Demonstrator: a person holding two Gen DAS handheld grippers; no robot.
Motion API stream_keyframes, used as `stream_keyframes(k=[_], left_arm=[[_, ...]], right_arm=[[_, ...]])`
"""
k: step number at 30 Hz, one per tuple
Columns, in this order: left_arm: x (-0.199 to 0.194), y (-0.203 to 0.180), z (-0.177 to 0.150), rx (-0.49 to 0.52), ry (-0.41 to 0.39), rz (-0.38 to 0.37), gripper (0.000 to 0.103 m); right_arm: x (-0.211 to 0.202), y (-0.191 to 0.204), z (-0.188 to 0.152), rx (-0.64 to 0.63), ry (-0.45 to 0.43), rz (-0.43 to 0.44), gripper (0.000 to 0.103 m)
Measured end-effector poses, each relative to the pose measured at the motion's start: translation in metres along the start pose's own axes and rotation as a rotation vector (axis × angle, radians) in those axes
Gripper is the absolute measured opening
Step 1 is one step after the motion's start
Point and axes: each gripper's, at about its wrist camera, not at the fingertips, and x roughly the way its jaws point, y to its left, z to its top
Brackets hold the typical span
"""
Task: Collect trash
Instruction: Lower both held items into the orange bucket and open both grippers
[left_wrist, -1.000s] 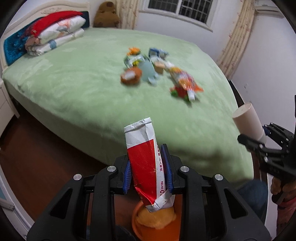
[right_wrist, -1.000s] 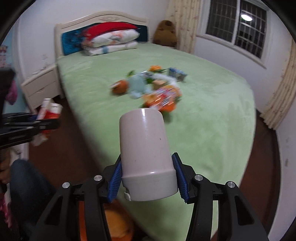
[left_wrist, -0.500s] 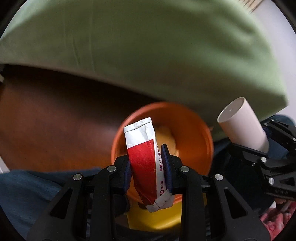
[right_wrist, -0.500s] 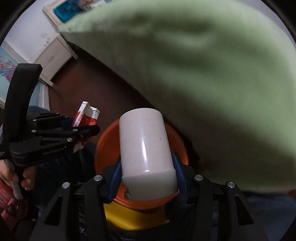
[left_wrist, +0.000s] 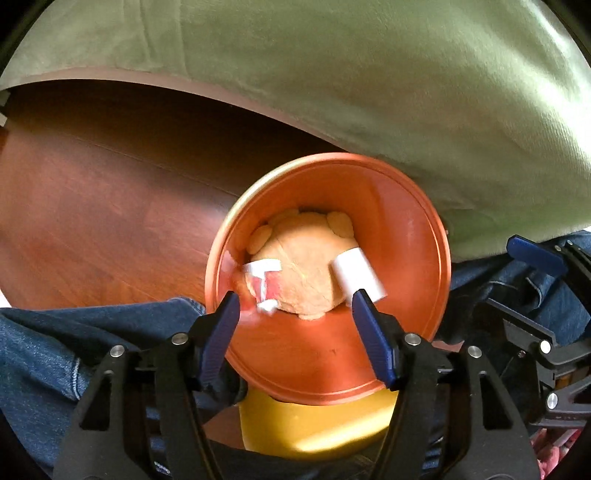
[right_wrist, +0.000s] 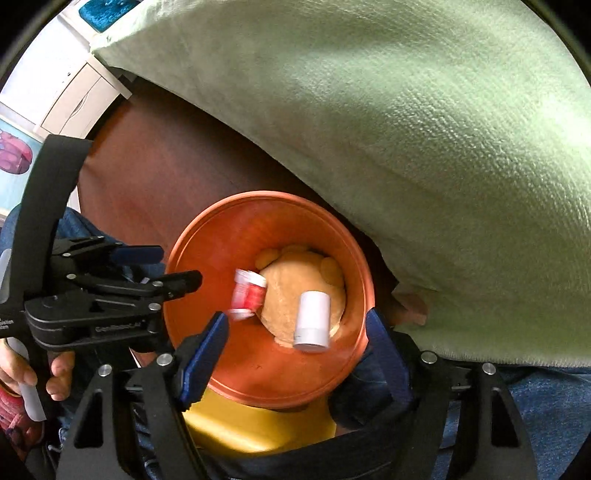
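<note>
An orange bin (left_wrist: 413, 229) (right_wrist: 207, 243) stands on the floor by the bed. Inside it lie a red and white carton (left_wrist: 264, 282) (right_wrist: 248, 293), a white paper cup (left_wrist: 356, 277) (right_wrist: 313, 320) and a tan plush toy (left_wrist: 306, 258) (right_wrist: 291, 291). My left gripper (left_wrist: 295, 317) is open and empty above the bin's near rim. My right gripper (right_wrist: 295, 336) is open and empty above the bin too. The left gripper also shows at the left in the right wrist view (right_wrist: 162, 269).
The green bed cover (left_wrist: 369, 74) (right_wrist: 424, 129) hangs close behind the bin. Dark wood floor (left_wrist: 92, 184) lies to the left. The person's jeans (left_wrist: 55, 350) flank the bin. A white nightstand (right_wrist: 74, 85) stands at the far left.
Both grippers opened over the bin. The carton and the cup dropped from the jaws into the bin and lie on the plush toy.
</note>
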Motion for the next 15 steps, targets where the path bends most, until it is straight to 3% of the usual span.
stream_keyframes(k=[9,15], left_arm=[[-0.001,0.006,0.003,-0.01,0.005,-0.006,0.063],[-0.021,0.005,0.004,-0.001,-0.067,0.023,0.063]], right_arm=[[-0.008,-0.008,-0.001,-0.002,-0.027,-0.015,0.075],[-0.024,-0.009,0.001,-0.018,-0.089,-0.028,0.075]])
